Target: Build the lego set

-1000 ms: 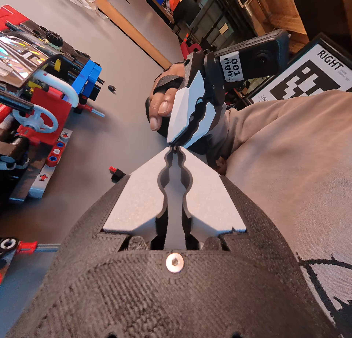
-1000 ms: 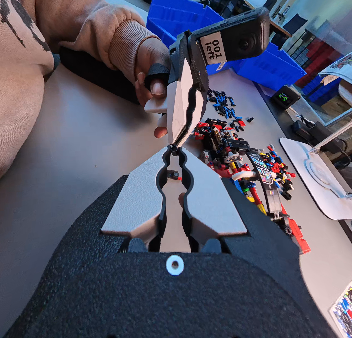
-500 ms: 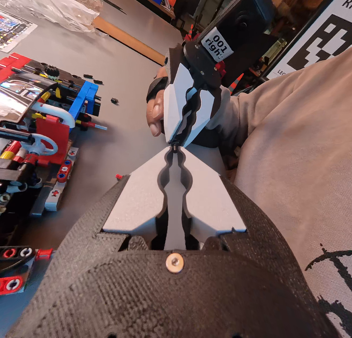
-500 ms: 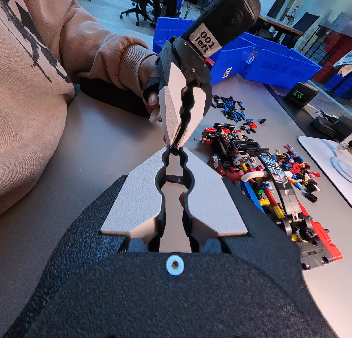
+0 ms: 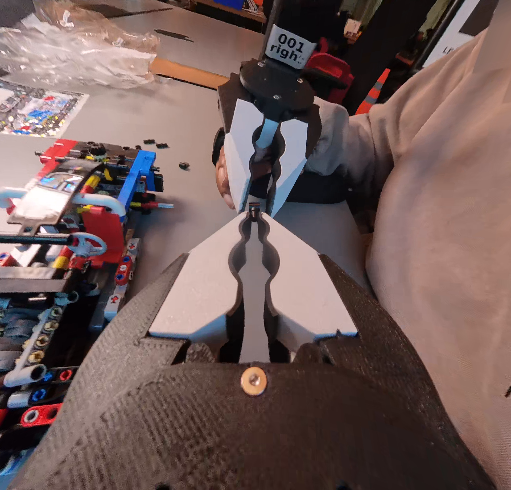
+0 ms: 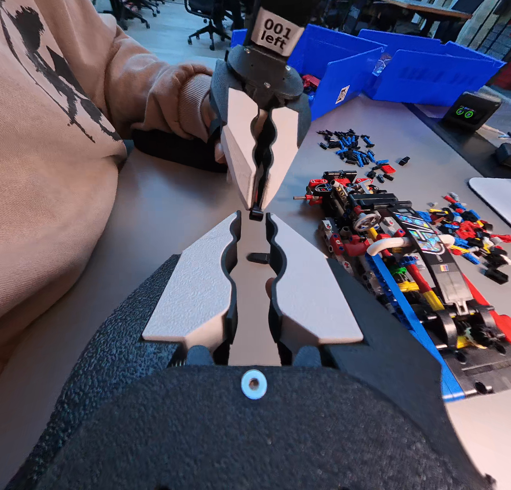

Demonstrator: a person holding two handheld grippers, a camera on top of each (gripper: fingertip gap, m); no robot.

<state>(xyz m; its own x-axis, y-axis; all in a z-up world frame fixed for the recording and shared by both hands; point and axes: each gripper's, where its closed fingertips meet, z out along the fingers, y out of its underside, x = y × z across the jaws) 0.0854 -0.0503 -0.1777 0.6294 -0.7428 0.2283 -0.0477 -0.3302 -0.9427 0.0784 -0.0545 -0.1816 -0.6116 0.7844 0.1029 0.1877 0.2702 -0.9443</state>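
Left claw (image 5: 253,216): pressed together on a small black peg (image 6: 256,212), which stuck out just past its tips.
Right claw (image 6: 253,217): spread, its tips on either side of that peg with a gap showing on both sides, so it was not gripping.
Where the peg was: held above the grey table (image 6: 171,214), tip to tip between the two claws.
Half-built car (image 6: 414,255): lay on the table off to the right claw's right side, well apart from the peg.
Loose pieces (image 6: 351,147): scattered beyond the car, farther out.
How the peg should handle: probably very light, stiff and smooth, so it could twist or pop out of a shallow pinch.
Where to grip: squarely across the exposed end, close to the left claw's tips.
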